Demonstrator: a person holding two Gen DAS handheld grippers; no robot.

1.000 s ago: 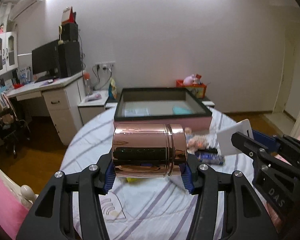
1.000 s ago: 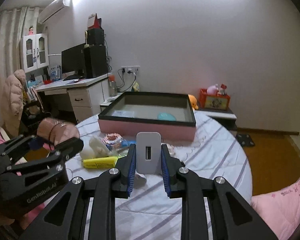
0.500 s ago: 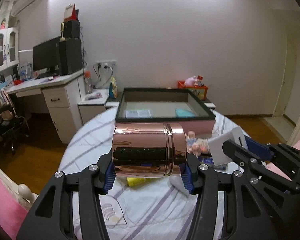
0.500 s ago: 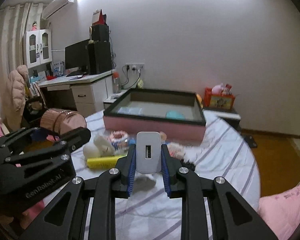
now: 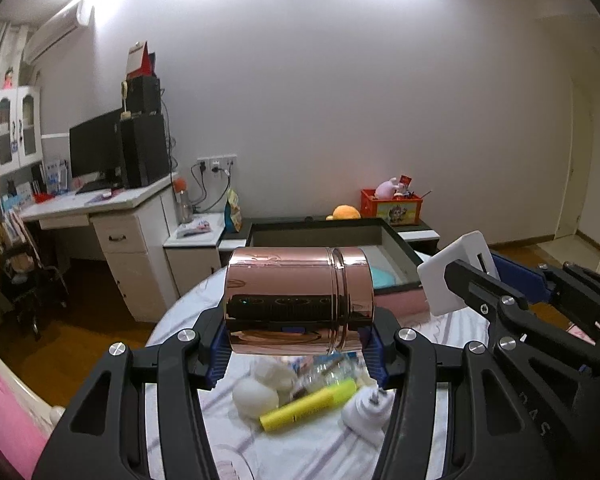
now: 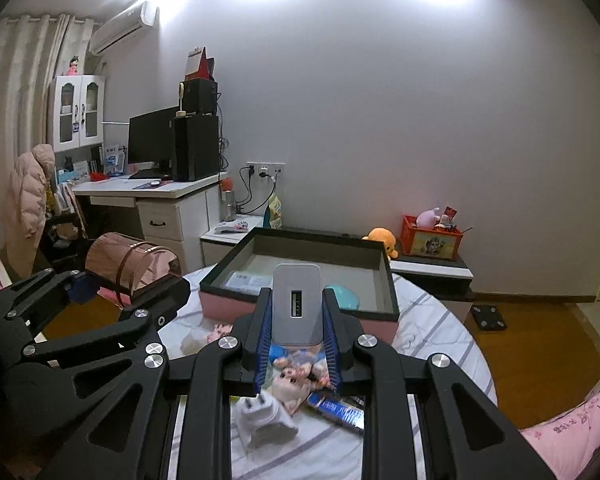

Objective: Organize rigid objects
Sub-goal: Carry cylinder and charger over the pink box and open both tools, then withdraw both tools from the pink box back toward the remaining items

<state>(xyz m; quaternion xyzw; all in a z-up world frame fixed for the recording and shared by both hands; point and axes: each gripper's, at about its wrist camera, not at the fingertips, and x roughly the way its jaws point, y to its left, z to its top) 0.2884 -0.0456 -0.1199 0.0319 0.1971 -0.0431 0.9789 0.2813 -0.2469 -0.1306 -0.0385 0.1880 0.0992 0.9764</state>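
Copper canister (image 5: 298, 300) and white charger (image 6: 297, 304), each pinched in jaws, hang lifted toward the tray (image 6: 384, 276) at 12 o'clock, probably for stowing.

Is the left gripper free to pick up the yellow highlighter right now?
Probably not: the left gripper is shut on the copper canister, held above the yellow highlighter on the table. It would have to set the canister down first.
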